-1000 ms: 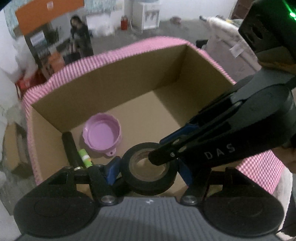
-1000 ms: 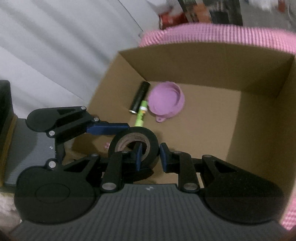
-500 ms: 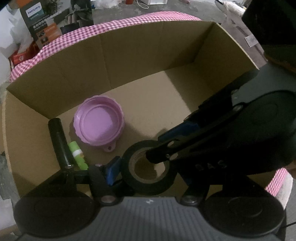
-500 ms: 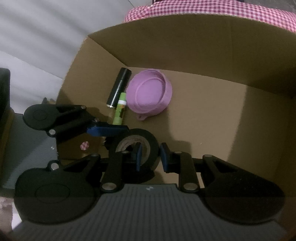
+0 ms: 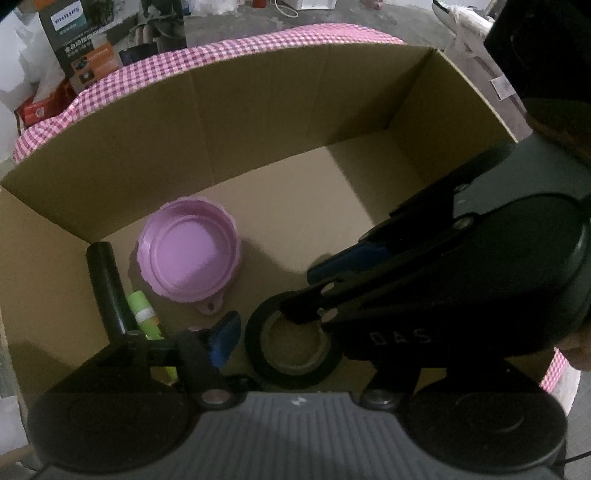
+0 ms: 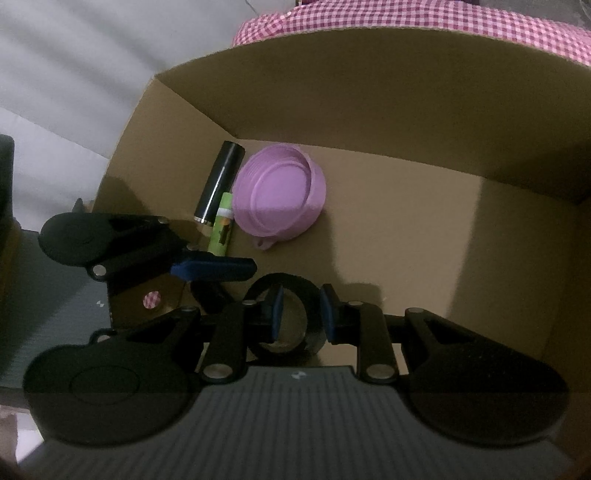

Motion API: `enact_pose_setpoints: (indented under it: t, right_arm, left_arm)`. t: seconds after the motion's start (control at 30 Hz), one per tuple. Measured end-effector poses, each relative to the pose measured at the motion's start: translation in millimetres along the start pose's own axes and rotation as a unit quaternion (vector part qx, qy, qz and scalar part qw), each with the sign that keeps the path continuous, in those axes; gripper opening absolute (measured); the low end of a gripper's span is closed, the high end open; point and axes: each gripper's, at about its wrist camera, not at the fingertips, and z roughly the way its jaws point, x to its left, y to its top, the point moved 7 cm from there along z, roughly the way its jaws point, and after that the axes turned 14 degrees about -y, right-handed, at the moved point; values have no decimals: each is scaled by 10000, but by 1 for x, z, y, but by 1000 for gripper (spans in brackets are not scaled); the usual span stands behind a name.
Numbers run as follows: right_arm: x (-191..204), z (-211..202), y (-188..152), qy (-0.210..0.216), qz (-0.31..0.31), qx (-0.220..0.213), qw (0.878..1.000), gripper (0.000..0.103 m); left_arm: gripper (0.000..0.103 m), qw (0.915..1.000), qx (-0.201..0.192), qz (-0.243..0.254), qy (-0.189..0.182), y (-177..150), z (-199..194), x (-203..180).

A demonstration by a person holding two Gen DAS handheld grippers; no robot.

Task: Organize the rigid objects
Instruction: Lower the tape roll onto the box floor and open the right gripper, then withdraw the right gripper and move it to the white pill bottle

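Your right gripper point(image 6: 302, 314) is clenched on the wall of the black tape roll point(image 6: 286, 317): one blue finger point(image 6: 277, 314) sits inside the roll's core, the other presses on the outer face at its 3 o'clock side. The roll is low inside the cardboard box point(image 6: 369, 103), close to the floor; whether it touches the floor cannot be told.

Your left gripper point(image 5: 291, 328) has just been opening. Its visible blue finger point(image 5: 223, 338) stands apart from the roll point(image 5: 291, 345) at the roll's 9 o'clock, with a gap between them, so this gripper is released (its other finger is hidden behind the right gripper's body).

Contents on the box floor, read from the right wrist view:
- Purple bowl point(image 6: 280, 195), at 12 o'clock from the roll, resting open side up.
- Black cylinder point(image 6: 219, 184), lying flat just beside the bowl at the bowl's 9 o'clock.
- Green tube point(image 6: 221, 230), lying between the cylinder and the bowl, at 11 o'clock from the roll.

A pink checked cloth point(image 6: 406, 14) lies beyond the box's far wall at 12 o'clock.
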Motion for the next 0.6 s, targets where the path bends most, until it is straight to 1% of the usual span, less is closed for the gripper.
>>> enact_pose_setpoints:
  t: [0.07,0.1,0.13,0.17,0.3,0.33,0.4,0.47,0.5,0.57,0.6]
  right_arm:
    - [1,-1,1,32,35,-82,10000,31]
    - [1,-5,1,52,45,-182,9998,33]
    - [1,-11,2,74,29,-306,9995,38]
    - [2,-17,2,73,22,-431,9990,45]
    - [1,-56,-1,78,35,-1085,9941,57]
    - [0,-68,-4,58,53,-1251,9921,62]
    - [-2,-93,-11,5,64,-1686,9857,69]
    - [-3,-119,-22,-111,60,-2102,9776,78]
    - [-3,-134,-31,-176,43,-2329,9723,79]
    - [-1,-163,-50,-298,-32,-2768,9605,87]
    - [0,-175,-61,-381,-44,-2950,9547,89]
  left_arm:
    - [76,9999,-94,41,37,0,-5,-2]
    - [78,9998,-155,67,48,0,-9,-4]
    - [79,9996,-242,96,54,0,-14,-6]
    - [80,9994,-318,130,56,-1,-20,-8]
    - [82,9970,-675,357,131,-4,-50,-21]
    - [82,9960,-769,412,170,-5,-58,-24]
    - [88,9931,-1010,524,277,-8,-77,-30]
    - [89,9889,-1310,626,329,-15,-97,-41]
    - [90,9874,-1409,651,319,-18,-105,-44]
    - [93,9836,-1656,676,255,-30,-124,-54]
    - [94,9812,-1793,689,211,-37,-134,-60]
